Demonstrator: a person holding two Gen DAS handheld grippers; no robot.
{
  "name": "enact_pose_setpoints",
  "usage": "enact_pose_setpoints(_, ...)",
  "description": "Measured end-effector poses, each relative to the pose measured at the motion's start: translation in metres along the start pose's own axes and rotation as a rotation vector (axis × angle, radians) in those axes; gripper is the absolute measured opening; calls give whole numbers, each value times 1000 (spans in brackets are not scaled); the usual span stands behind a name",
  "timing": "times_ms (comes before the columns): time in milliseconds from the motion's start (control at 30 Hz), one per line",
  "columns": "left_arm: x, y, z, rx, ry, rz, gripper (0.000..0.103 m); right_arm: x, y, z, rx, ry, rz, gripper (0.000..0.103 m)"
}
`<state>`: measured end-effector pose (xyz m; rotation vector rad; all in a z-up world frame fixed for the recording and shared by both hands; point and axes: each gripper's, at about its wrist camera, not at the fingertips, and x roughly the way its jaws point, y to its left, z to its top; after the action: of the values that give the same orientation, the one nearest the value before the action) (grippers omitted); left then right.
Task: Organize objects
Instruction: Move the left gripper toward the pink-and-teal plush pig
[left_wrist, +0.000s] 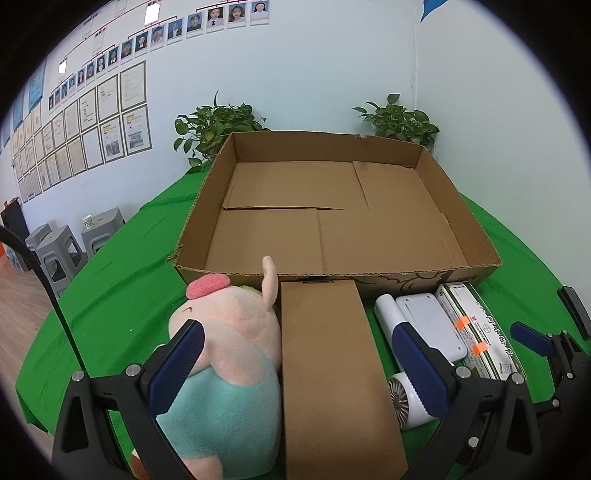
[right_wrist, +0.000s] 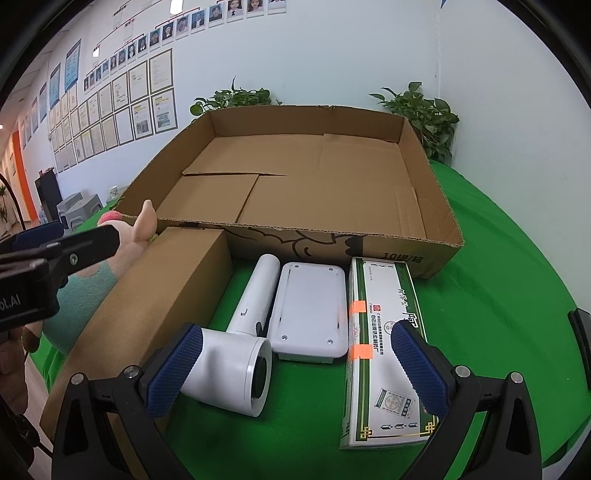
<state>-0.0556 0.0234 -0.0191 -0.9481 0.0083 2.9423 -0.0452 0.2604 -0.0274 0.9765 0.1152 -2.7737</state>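
Objects lined up on green cloth (right_wrist: 498, 258) against near wall of open cardboard tray (right_wrist: 436, 206), left to right: pink-and-teal plush pig (left_wrist: 229, 354), plain brown carton (left_wrist: 332, 373), white hair dryer (right_wrist: 240, 350), white flat device (right_wrist: 310, 310) lying face-down, green-trimmed white box (right_wrist: 384, 332) with orange tape tabs. Tray interior bare. Left gripper (left_wrist: 295, 369) jaws wide, straddling pig and carton, gripping nothing. Right gripper (right_wrist: 295, 369) jaws wide, over dryer and box, gripping nothing.
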Motion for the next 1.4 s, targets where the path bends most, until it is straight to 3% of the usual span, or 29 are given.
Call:
enact_pose_setpoints(1067, -1, 22, 2, -21, 40, -20, 101, 2, 3, 3, 11, 11, 61, 103)
enact_pose_setpoints(1400, 1, 63, -7, -116, 105, -57, 101, 4, 16, 8, 19, 21, 191, 103)
